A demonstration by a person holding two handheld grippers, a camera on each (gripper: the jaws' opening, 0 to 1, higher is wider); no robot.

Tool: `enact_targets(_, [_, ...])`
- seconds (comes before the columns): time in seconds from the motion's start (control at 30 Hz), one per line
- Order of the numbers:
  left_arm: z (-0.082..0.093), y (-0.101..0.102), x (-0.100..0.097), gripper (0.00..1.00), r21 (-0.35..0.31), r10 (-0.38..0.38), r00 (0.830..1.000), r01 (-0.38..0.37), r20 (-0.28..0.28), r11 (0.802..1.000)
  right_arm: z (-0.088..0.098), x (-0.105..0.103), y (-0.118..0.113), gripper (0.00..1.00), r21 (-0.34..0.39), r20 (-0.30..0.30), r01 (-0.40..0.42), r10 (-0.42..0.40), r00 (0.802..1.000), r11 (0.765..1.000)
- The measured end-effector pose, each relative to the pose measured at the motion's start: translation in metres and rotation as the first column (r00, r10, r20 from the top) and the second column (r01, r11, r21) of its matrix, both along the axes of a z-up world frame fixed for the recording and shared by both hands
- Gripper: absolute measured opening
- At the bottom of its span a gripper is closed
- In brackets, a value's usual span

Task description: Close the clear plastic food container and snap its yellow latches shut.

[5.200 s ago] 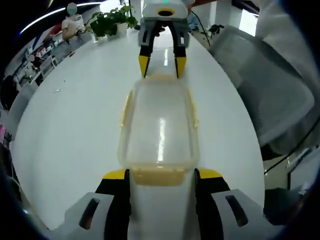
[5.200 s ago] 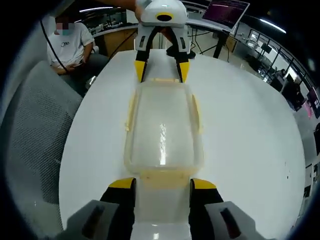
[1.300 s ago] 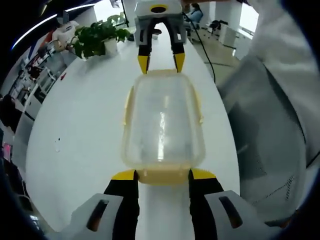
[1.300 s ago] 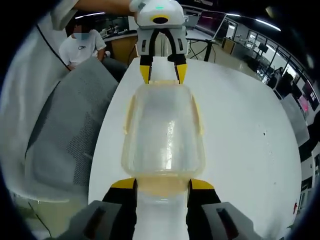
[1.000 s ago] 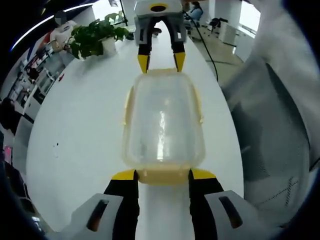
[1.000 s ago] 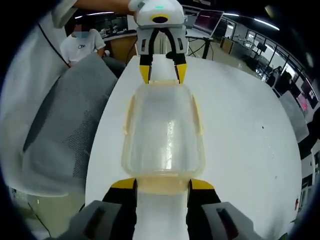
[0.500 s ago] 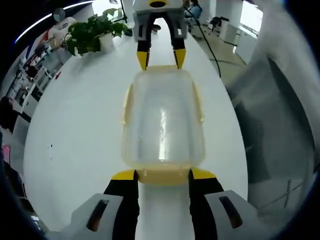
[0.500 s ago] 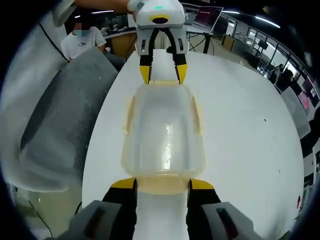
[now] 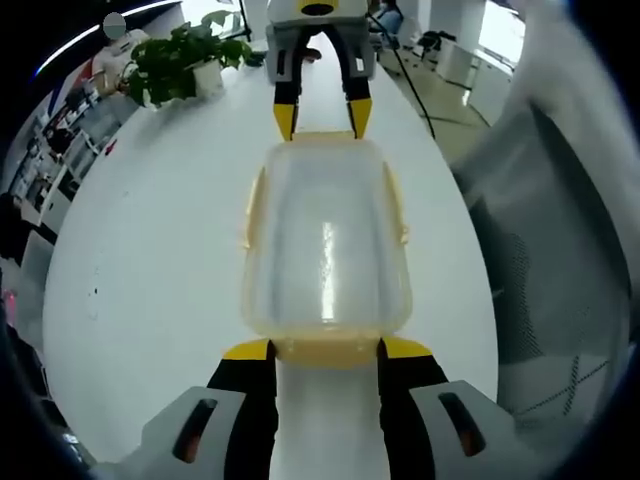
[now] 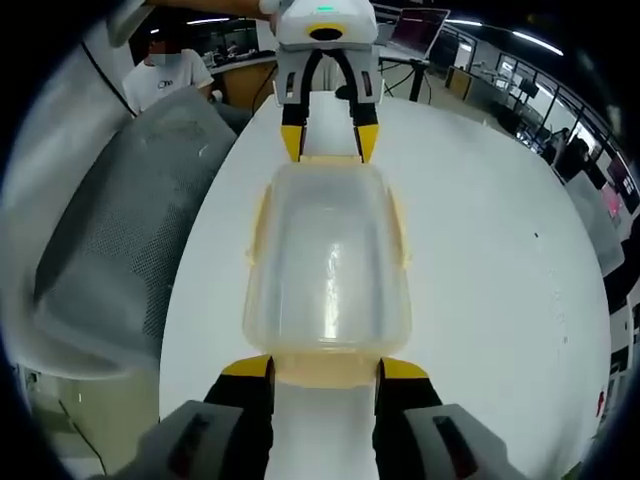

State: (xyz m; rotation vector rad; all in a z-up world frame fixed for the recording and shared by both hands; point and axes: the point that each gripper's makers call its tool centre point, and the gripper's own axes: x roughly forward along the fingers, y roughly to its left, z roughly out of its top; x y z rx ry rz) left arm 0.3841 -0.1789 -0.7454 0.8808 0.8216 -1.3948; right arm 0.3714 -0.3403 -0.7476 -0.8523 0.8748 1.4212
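The clear plastic container (image 9: 325,240) with its lid on stretches lengthwise between my two grippers over the white table (image 9: 150,250). My left gripper (image 9: 325,352) is shut on the yellow end latch (image 9: 325,340) nearest its camera. Across from it, the right gripper (image 9: 322,120) pinches the far end. In the right gripper view the same container (image 10: 328,250) runs away from my right gripper (image 10: 325,372), which is shut on its near yellow latch (image 10: 325,362), with the left gripper (image 10: 325,140) at the far end. Yellow side latches (image 9: 250,210) lie along both long edges.
A grey mesh chair (image 9: 560,260) stands just past the table's edge; it is the same chair (image 10: 110,220) at the left of the right gripper view. A potted plant (image 9: 175,65) sits at the table's far end. A person (image 10: 165,70) sits behind the chair.
Since five seconds ago both pairs of jaws have narrowed onto the end latches. Over the last second both views have drifted slightly across the table; the container stays between the grippers.
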Motion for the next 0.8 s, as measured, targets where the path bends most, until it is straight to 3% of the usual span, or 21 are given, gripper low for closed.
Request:
enact_targets(0.27, [0.0, 0.0, 0.002, 0.37, -0.016, 0.013, 1.0, -0.013, 0.004, 1.0, 0.0, 0.007, -0.001, 0.38, -0.021, 0.037, -0.024, 0.024, 0.999, 0.999])
enact_targets(0.4, [0.0, -0.001, 0.004, 0.38, -0.029, 0.002, 1.0, -0.002, 0.019, 1.0, 0.001, 0.005, -0.003, 0.39, -0.026, 0.01, -0.013, 0.013, 1.0, 1.0])
enact_targets(0.5, [0.001, 0.0, 0.003, 0.38, -0.032, 0.007, 1.0, -0.006, 0.012, 0.999, 0.0, 0.005, -0.011, 0.42, -0.077, 0.041, -0.048, 0.051, 0.998, 0.996])
enact_targets(0.6, [0.003, 0.005, 0.002, 0.39, -0.028, 0.001, 1.0, -0.001, 0.026, 1.0, 0.001, 0.007, -0.013, 0.49, -0.071, 0.04, -0.022, 0.025, 0.999, 0.997])
enact_targets(0.7, [0.006, 0.01, 0.001, 0.42, -0.037, 0.017, 0.999, -0.016, 0.027, 0.999, 0.006, 0.006, -0.013, 0.43, -0.053, 0.029, 0.001, 0.0, 1.0, 0.999])
enact_targets(0.8, [0.012, 0.012, 0.001, 0.46, -0.062, 0.071, 0.997, -0.07, 0.009, 0.996, 0.01, 0.005, -0.011, 0.44, -0.042, 0.028, 0.02, -0.018, 0.999, 0.999])
